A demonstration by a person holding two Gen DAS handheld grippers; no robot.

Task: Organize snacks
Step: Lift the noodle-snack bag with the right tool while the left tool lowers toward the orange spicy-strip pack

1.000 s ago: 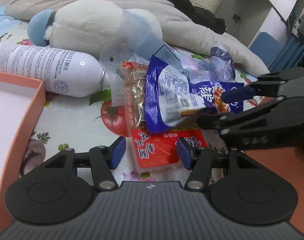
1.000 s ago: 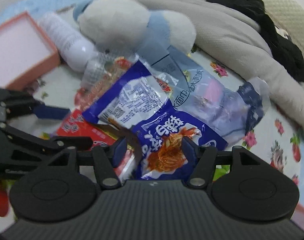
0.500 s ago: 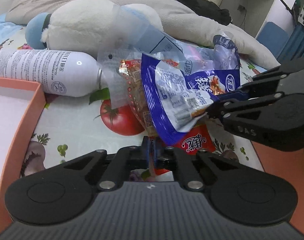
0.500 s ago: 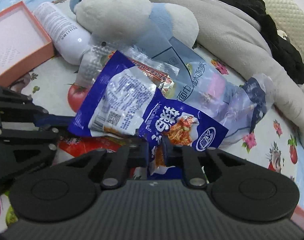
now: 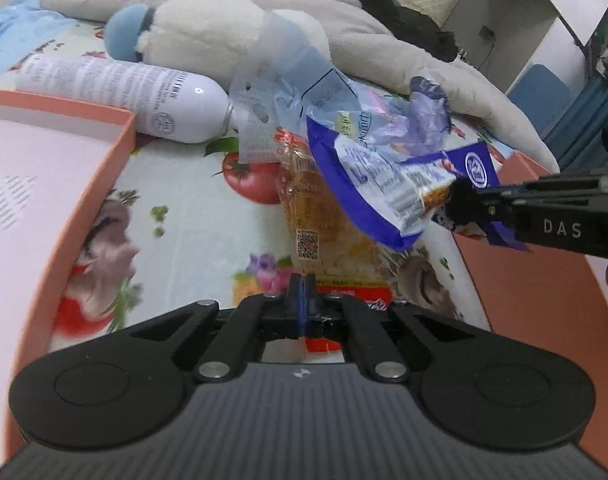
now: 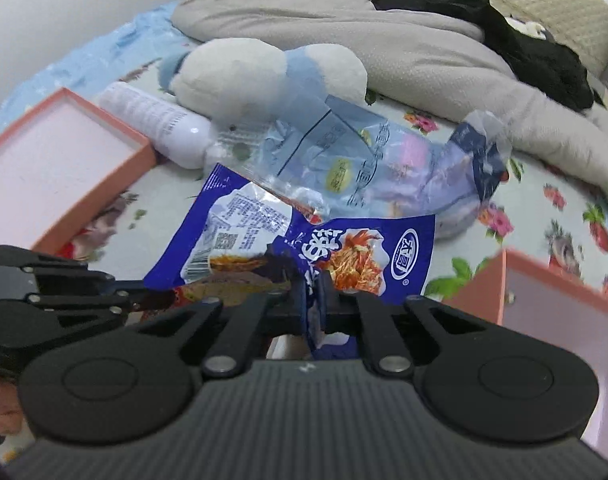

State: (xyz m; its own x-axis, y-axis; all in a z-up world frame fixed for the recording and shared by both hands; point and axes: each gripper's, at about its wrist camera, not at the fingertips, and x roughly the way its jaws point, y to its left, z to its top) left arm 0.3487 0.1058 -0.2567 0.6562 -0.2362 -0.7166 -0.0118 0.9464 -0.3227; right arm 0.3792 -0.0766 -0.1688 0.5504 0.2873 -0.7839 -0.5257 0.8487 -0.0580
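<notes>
Snacks are still mostly in the pile on the tomato-print sheet (image 5: 176, 184); nothing boxed yet as far as I can see.

Left gripper (image 5: 302, 294) is clamped tight on the edge of the clear-and-red snack pack (image 5: 323, 220). Its jaws closed down within the last second, and the film is pinched between the pads. That pack hangs forward from the jaws; whether its far end touches the sheet I can't tell.

Right gripper (image 6: 313, 292) has also just been closing, and it now grips the blue noodle pack (image 6: 304, 248) by its lower edge, leaving only a narrow gap filled by the wrapper. The blue pack is off the bed, hanging over the rest of the pile.

Left behind: a translucent blue-printed bag (image 6: 363, 168) lying against the plush toy (image 6: 264, 76). I can't tell what's in it. The white spray can (image 5: 120, 100) sits beside the left pink tray (image 5: 116, 168), touching or nearly so, and isn't a snack.

Both trays look bare in the parts I can see: the left one, and the right pink tray (image 6: 563, 292), which sits just beside the right gripper.

My read: two packs picked, none placed. Remaining is to carry each to a tray, release, then come back for the translucent bag. Early stage.
</notes>
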